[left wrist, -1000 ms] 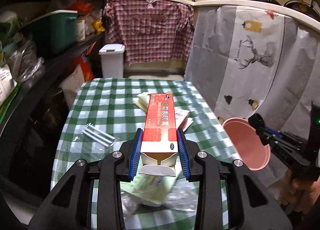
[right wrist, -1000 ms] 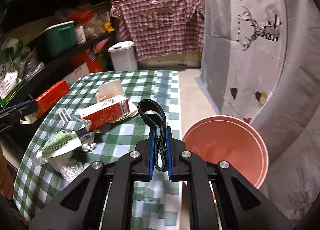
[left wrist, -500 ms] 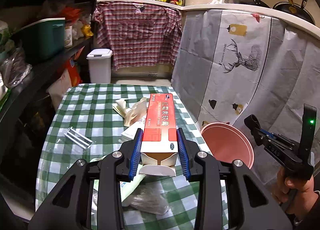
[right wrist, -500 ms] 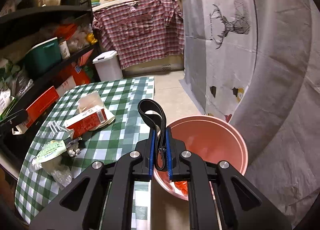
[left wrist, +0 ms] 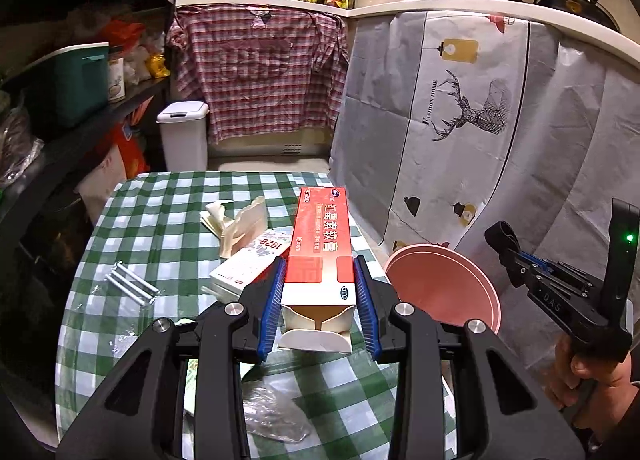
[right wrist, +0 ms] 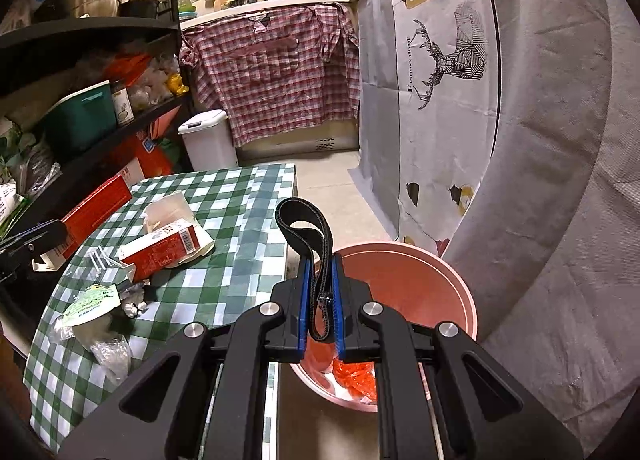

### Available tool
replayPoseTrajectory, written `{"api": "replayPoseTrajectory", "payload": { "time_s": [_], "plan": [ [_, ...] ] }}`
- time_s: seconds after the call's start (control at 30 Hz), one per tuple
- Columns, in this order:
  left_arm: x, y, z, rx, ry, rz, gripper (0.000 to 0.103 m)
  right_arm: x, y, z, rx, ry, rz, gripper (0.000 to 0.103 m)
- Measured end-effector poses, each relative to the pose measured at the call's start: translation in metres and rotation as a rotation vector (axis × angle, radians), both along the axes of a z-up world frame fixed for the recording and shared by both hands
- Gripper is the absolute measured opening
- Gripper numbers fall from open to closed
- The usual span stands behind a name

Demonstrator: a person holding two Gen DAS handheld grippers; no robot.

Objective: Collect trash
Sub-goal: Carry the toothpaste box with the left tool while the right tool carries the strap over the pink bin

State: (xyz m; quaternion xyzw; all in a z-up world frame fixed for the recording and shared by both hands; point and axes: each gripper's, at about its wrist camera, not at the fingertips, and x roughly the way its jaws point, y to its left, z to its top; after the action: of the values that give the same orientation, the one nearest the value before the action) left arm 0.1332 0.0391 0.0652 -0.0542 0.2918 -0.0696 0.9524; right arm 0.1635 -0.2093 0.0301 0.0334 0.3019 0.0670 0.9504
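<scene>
Over the counter's right edge, the left gripper holds its jaws clamped on a red carton, open flap toward the camera. Since a second ago this gripper has slid rightward: the carton then sat over the middle of the checked cloth, and now its far end reaches the cloth's right border, with the pink bin much closer in the left view. The right gripper has also shifted right; earlier the bin lay off to its right, now the jaws, narrow and pinched on a black strap, stand over the bin's near rim. Orange trash lies inside the bin.

Left on the counter are a second red carton, a torn paper carton, white tubes, a green-labelled packet and clear plastic.

Room is tight: a dark shelf borders the counter's left side, a deer-print sheet hangs close beside the bin, and only a strip of floor runs between counter and sheet toward a white lidded bin.
</scene>
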Motion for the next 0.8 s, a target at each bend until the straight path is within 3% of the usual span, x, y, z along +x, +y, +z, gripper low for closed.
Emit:
{"api": "replayPoseTrajectory", "payload": {
  "time_s": [0.8],
  "plan": [
    [0.016,-0.057,-0.022,0.021,0.013,-0.067,0.034,0.002,-0.039,-0.001,-0.005,-0.018,-0.069,0.011]
  ]
}}
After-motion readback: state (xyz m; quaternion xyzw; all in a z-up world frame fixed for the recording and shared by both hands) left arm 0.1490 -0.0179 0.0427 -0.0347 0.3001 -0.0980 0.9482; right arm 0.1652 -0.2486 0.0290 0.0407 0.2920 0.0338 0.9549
